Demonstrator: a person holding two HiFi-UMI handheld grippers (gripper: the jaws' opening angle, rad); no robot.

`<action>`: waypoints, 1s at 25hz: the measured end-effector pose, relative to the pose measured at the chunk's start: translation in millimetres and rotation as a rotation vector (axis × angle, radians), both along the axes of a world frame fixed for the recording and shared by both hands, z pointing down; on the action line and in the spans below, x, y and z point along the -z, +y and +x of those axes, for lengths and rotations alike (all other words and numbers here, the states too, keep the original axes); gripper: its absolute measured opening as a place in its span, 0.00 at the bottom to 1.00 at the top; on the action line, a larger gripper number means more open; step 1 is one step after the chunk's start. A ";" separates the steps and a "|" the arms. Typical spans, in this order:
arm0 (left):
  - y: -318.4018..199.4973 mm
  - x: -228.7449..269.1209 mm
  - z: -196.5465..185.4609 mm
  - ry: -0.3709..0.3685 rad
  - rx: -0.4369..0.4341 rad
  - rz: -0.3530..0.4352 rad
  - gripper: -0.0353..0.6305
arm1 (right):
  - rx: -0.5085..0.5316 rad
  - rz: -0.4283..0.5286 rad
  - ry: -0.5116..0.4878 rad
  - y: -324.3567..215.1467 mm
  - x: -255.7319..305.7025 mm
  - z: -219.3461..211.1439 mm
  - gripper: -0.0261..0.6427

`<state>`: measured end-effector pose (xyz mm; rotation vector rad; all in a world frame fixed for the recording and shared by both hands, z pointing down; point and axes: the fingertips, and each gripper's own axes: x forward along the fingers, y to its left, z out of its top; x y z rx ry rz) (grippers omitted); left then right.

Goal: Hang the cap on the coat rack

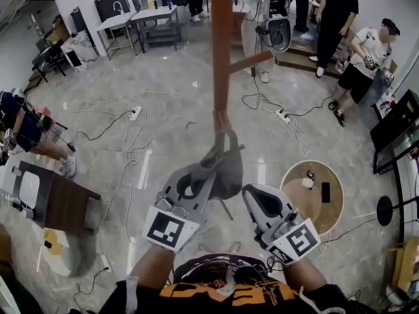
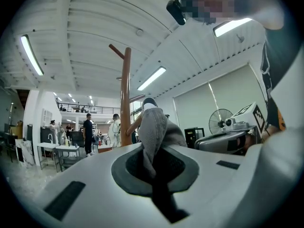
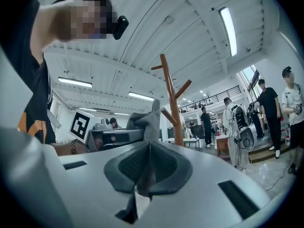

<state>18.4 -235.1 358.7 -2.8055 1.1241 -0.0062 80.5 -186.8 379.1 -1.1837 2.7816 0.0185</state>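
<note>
A grey cap (image 1: 221, 170) hangs from my left gripper (image 1: 198, 183), which is shut on its fabric. In the left gripper view the cap (image 2: 155, 125) rises from between the closed pads. The brown wooden coat rack (image 1: 221, 51) stands straight ahead, and the cap's top reaches the pole's lower part. One slanted peg (image 1: 253, 61) sticks out to the right. In the left gripper view the rack (image 2: 125, 99) is just behind the cap. My right gripper (image 1: 254, 198) sits beside the cap, shut with nothing between its pads (image 3: 164, 164). From there the cap (image 3: 146, 123) shows left of the rack (image 3: 172, 101).
A round wooden table (image 1: 334, 211) with small items stands at the right, a dark side table (image 1: 57, 205) at the left. Cables (image 1: 131, 142) trail over the tiled floor. People stand at the back right (image 1: 330, 18), and a fan base (image 1: 386, 209) is at the far right.
</note>
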 end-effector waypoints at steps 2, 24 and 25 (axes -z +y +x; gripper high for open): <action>-9.6 1.6 3.7 0.006 0.011 0.001 0.10 | -0.005 -0.002 0.005 -0.6 -0.2 2.4 0.07; -71.5 -41.2 5.5 -0.016 0.093 -0.019 0.10 | -0.050 -0.028 0.020 7.2 -4.5 12.0 0.07; -73.2 -43.9 5.7 -0.014 0.096 -0.025 0.10 | -0.051 -0.028 0.022 7.9 -4.4 13.1 0.07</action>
